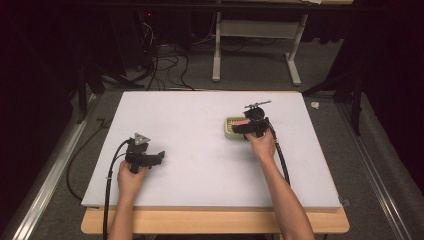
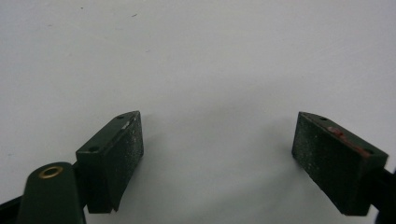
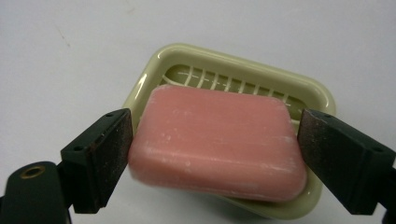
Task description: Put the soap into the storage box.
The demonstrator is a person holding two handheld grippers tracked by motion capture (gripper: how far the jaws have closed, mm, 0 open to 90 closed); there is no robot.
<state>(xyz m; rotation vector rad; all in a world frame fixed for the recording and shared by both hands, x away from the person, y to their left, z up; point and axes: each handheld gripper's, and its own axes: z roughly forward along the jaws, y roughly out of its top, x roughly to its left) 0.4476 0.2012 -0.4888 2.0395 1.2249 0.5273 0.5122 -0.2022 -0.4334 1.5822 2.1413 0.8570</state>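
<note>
A pink bar of soap (image 3: 219,142) sits between the jaws of my right gripper (image 3: 212,154), which is shut on its two short ends. Just beneath and behind the bar is a pale cream soap dish (image 3: 247,70) with a slotted floor; I cannot tell whether the bar touches it. From the high view, the right gripper (image 1: 246,128) is over the dish (image 1: 229,129) at the table's centre right. My left gripper (image 1: 161,155) rests low at the front left, and its jaws stand open over bare white tabletop (image 2: 196,56) with nothing between them (image 2: 217,149).
The white board (image 1: 200,165) lies on a wooden table (image 1: 215,221) whose front edge shows below it. Cables (image 1: 165,70) and a white desk frame (image 1: 255,50) stand on the grey floor beyond the far edge. Metal rails (image 1: 50,170) run along both sides.
</note>
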